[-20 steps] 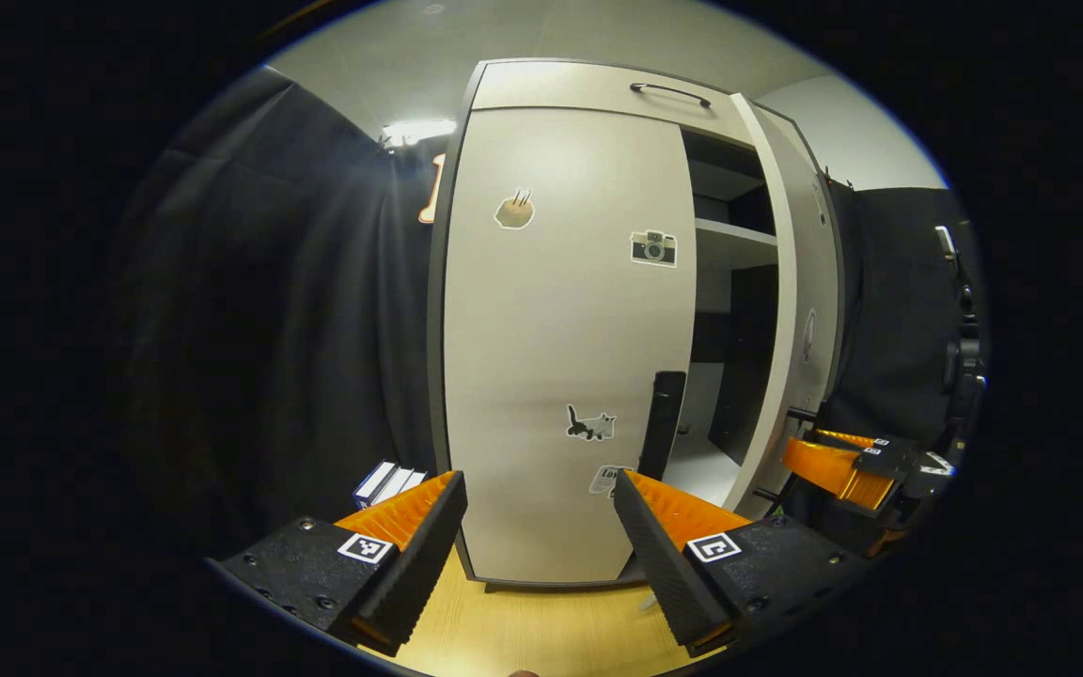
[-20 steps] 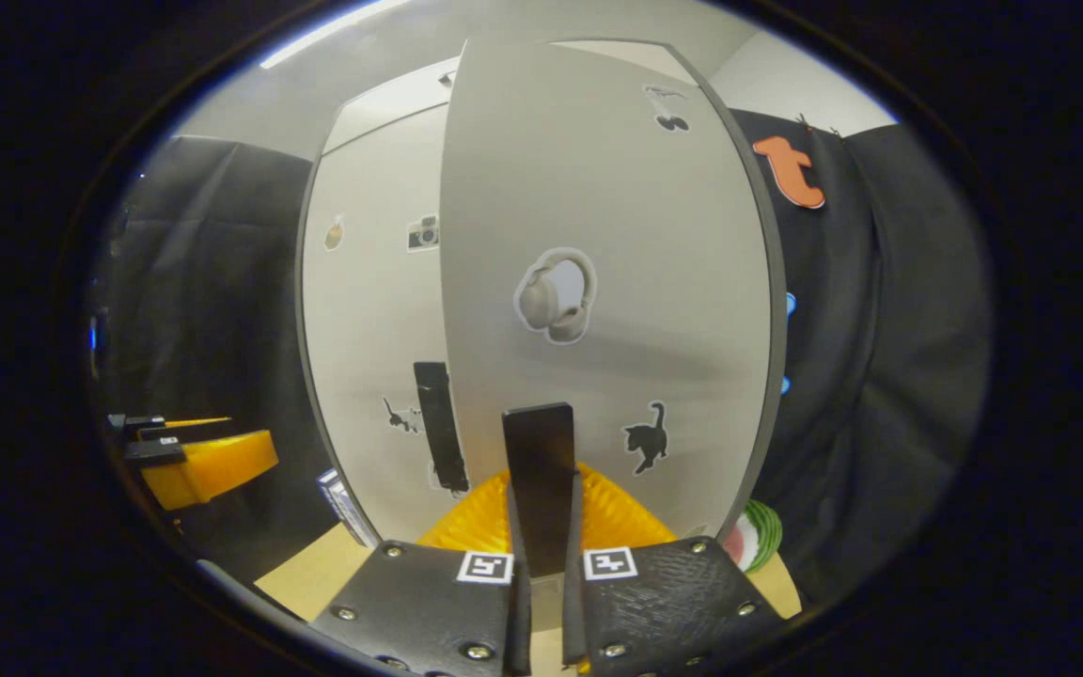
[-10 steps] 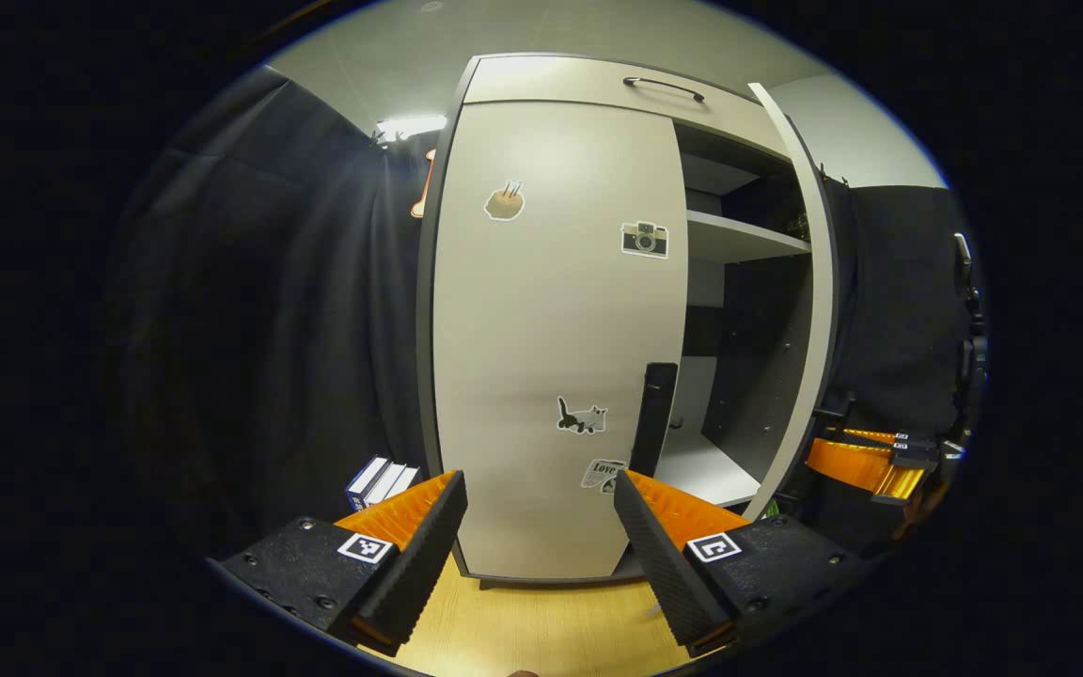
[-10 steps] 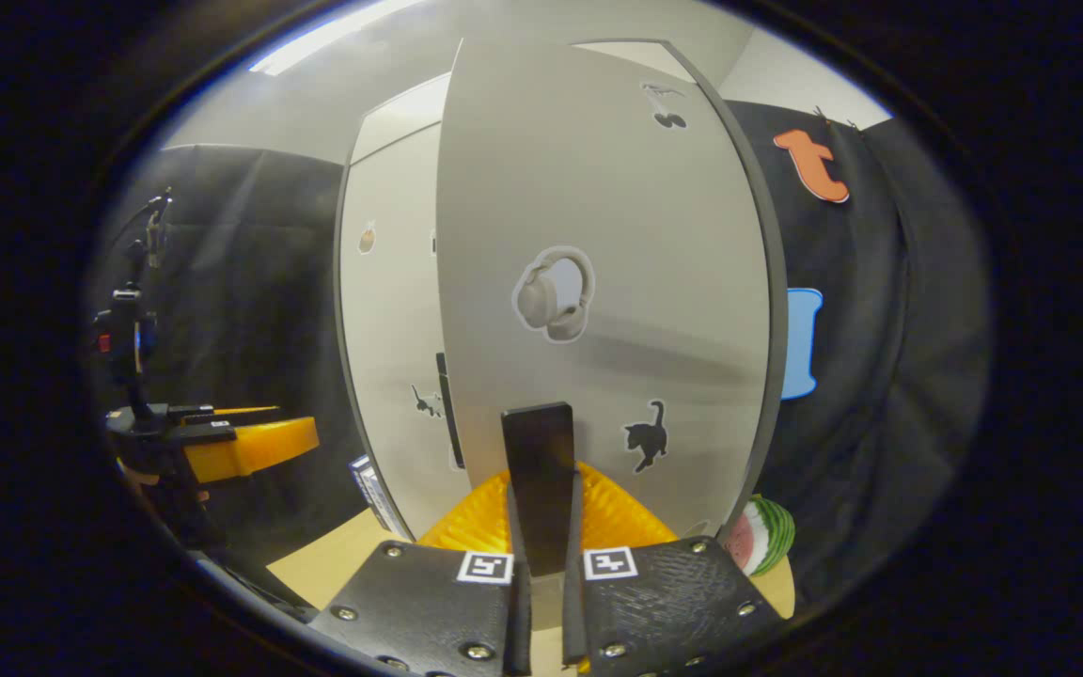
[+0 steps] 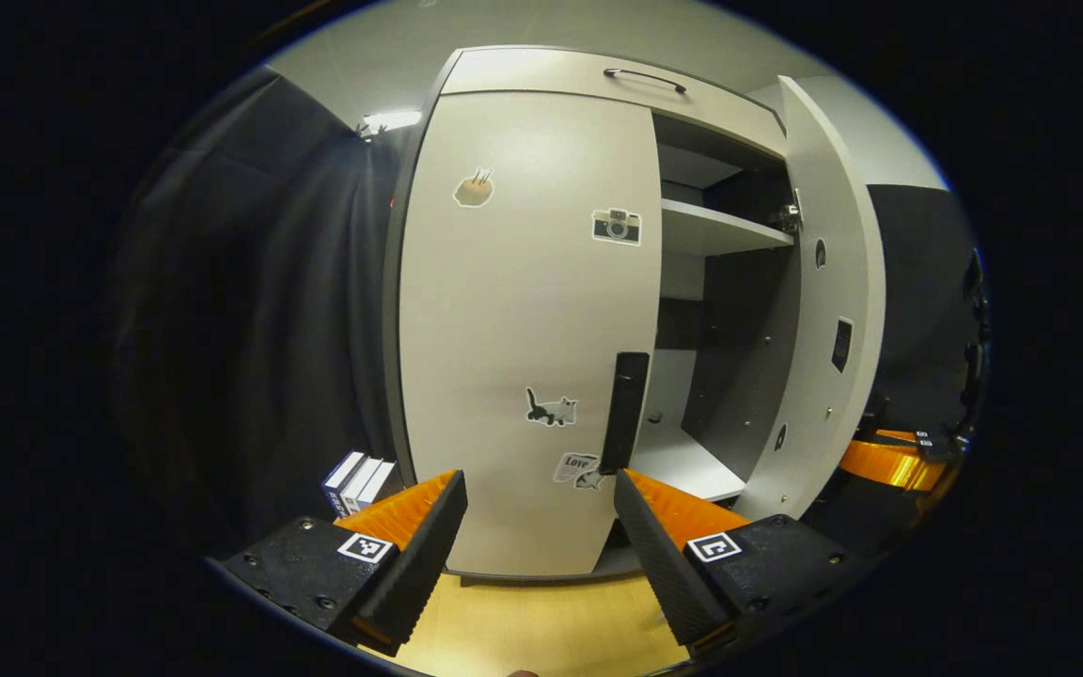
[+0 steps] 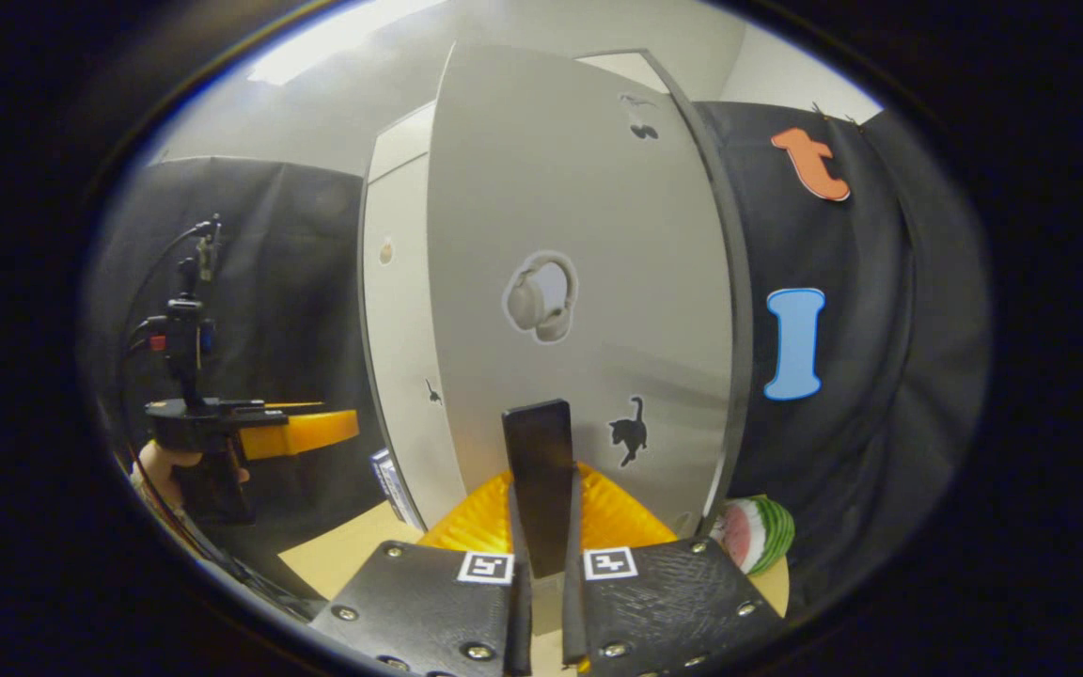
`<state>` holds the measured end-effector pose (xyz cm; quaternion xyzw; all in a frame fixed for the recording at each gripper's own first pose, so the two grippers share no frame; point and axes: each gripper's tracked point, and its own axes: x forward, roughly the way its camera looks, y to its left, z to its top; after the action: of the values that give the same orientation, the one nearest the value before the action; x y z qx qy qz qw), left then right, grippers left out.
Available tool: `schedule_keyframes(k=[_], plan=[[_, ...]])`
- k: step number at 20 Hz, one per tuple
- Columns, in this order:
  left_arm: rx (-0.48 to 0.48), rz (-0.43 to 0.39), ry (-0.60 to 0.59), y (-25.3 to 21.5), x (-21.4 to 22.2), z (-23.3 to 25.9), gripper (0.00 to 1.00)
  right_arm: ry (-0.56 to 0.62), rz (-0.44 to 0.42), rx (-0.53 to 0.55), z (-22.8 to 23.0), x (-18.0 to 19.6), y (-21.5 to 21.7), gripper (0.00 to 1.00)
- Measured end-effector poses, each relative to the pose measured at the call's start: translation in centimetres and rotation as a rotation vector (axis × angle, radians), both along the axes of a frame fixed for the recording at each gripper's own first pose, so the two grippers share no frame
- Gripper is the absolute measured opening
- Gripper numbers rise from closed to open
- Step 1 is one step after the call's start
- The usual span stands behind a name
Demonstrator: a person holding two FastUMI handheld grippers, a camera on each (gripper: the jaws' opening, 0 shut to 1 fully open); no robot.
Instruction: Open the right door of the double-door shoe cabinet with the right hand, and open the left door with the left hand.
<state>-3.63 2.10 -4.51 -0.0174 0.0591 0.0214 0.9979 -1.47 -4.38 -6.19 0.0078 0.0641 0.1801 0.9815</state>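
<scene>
The pale shoe cabinet (image 5: 523, 282) stands ahead in the left gripper view. Its left door is closed, with a black vertical handle (image 5: 624, 411) at its right edge. My left gripper (image 5: 537, 531) is open, a short way in front of that door and touching nothing. The right door (image 5: 824, 282) is swung wide open, baring the shelves (image 5: 720, 230). In the right gripper view my right gripper (image 6: 541, 564) is shut on the right door's black handle (image 6: 538, 470), facing the door's outer face (image 6: 579, 282). The left gripper (image 6: 288, 432) shows far left, held by a hand (image 6: 161, 465).
Several books (image 5: 358, 481) stand left of the cabinet's foot. A watermelon-slice toy (image 6: 753, 531) lies by the open door's lower right edge. The cabinet stands on a light wooden surface (image 5: 541, 630). A drawer with a bar handle (image 5: 645, 77) tops the cabinet. Black cloth surrounds it.
The right door has swung further open with my right gripper still clamped on its handle. The cabinet has shifted left in the left gripper view; the left gripper stays open.
</scene>
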Motion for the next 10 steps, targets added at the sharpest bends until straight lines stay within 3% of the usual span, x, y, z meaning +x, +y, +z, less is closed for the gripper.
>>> schedule_keyframes(k=[4, 10], plan=[[-0.002, -0.035, 0.011, -1.5, 0.2, -0.6, 0.98, -0.016, -0.007, 0.013, 0.4, -0.9, -1.9, 0.13], [-0.027, -0.093, 0.026, -4.5, 0.7, -1.3, 0.98, -0.037, -0.125, -0.043, 0.5, -1.6, -5.9, 0.11]])
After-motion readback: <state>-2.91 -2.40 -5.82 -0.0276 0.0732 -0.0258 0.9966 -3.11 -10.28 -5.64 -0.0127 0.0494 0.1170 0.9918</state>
